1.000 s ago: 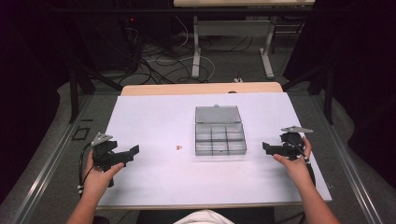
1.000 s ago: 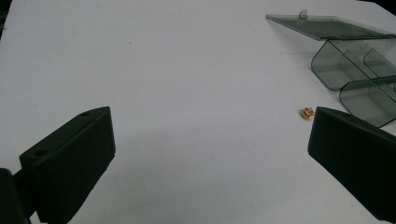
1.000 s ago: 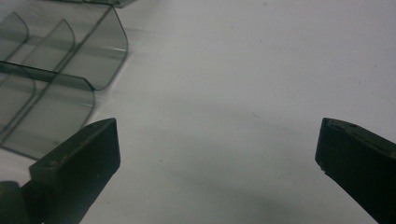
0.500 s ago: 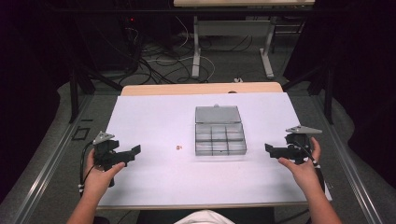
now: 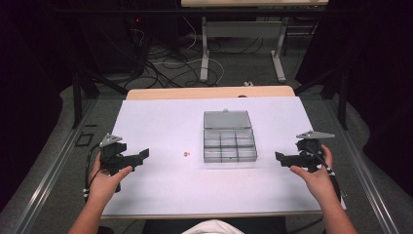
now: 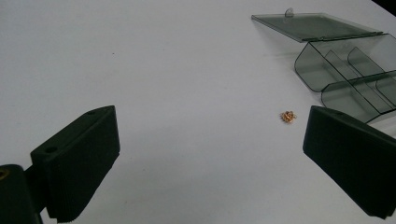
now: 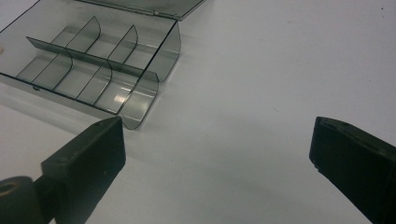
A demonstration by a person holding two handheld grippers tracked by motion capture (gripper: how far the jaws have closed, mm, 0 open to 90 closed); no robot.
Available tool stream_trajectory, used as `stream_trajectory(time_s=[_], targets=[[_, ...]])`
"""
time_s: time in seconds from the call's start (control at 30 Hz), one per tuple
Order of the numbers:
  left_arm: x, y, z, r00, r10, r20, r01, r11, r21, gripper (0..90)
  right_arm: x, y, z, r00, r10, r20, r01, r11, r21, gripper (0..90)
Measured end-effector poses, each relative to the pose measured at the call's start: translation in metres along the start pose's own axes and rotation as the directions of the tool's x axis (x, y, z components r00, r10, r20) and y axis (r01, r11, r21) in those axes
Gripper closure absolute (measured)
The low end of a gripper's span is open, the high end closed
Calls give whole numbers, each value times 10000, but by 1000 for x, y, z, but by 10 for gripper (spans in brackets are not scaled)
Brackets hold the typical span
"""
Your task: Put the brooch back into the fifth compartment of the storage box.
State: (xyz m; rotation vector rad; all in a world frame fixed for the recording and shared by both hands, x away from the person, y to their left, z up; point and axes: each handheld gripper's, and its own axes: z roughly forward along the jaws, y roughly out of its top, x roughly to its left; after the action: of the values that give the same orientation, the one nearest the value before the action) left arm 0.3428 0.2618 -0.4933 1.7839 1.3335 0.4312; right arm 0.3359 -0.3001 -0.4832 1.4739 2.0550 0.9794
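Note:
A clear smoky compartment box point(image 5: 229, 146) lies open at the middle of the white table point(image 5: 160, 122), its lid point(image 5: 227, 119) folded back on the far side. A tiny gold-coloured object point(image 5: 186, 154) rests on the table just left of the box; in the left gripper view the object point(image 6: 288, 116) lies ahead near the right jaw, with the box point(image 6: 355, 74) beyond. My left gripper point(image 5: 142, 156) is held open at the table's left, pointing toward the object. At the right, my right gripper point(image 5: 280, 157) stands open, pointing at the box point(image 7: 88, 65). Both hold nothing.
A wooden table edge point(image 5: 209, 92) shows behind the white surface. Cables point(image 5: 160, 63) and desk legs point(image 5: 204, 53) lie on the floor beyond. Metal rails point(image 5: 44, 175) run along both sides of the table.
The right gripper has drawn back to the right and slightly toward the person, away from the box. The left gripper has barely moved.

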Motion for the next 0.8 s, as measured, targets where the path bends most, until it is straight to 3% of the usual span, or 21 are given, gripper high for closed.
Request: stream_trajectory(time_s=[0.3,0.4,0.8], targets=[[-11,8,5,9991,419,60,-420,9990,145,80,7,1,1,9995,-184,-244,190,9995,247,35],[-15,10,7,9993,345,109,-347,9993,151,104,10,0,3,9992,-243,-318,254,9990,357,36],[-35,23,20,9940,1054,290,-1065,9935,391,168,15,-3,9,9985,-368,-412,389,9979,513,47]])
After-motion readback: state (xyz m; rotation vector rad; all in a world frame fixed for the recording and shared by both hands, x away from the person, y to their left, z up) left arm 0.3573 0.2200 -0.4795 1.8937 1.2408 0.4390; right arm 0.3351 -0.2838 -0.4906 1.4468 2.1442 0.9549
